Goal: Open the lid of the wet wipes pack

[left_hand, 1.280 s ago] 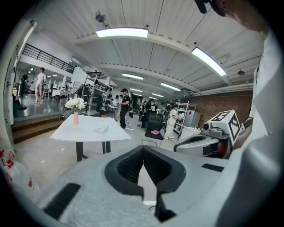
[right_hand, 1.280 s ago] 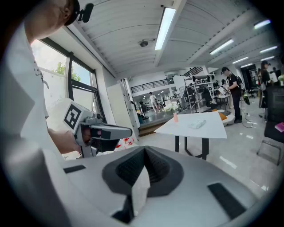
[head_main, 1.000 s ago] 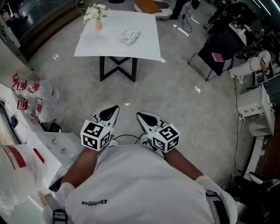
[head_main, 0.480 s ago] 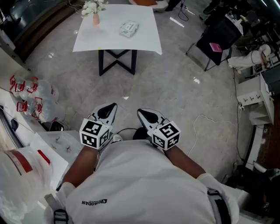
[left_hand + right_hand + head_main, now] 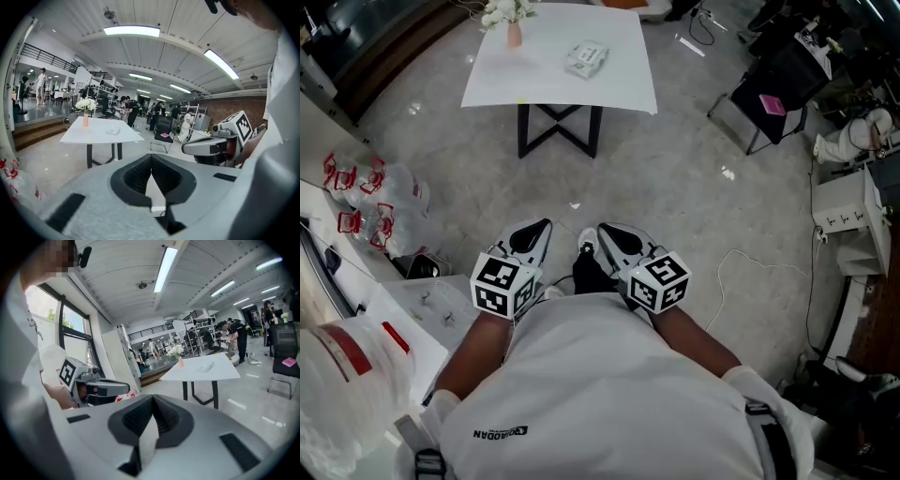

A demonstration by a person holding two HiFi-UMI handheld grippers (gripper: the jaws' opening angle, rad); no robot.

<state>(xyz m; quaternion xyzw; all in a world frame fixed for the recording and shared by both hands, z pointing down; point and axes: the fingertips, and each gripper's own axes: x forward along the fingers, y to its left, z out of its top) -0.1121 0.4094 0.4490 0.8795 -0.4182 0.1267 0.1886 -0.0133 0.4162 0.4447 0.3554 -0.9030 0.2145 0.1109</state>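
Observation:
The wet wipes pack lies on a white table far across the floor, beside a pink vase of white flowers. Both grippers are held close to the person's body, well short of the table. In the head view the left gripper and the right gripper point side by side toward it. The left gripper has its jaws shut with nothing between them. The right gripper is likewise shut and empty. The pack looks small and distant in both gripper views.
Grey floor lies between me and the table. Plastic bags with red handles and a white bench stand at the left. At the right are a black chair, white shelving and a floor cable. People stand beyond the table.
The table has slid slightly up the head view, and a dark shoe has appeared between the grippers. Both grippers stay shut in front of the body.

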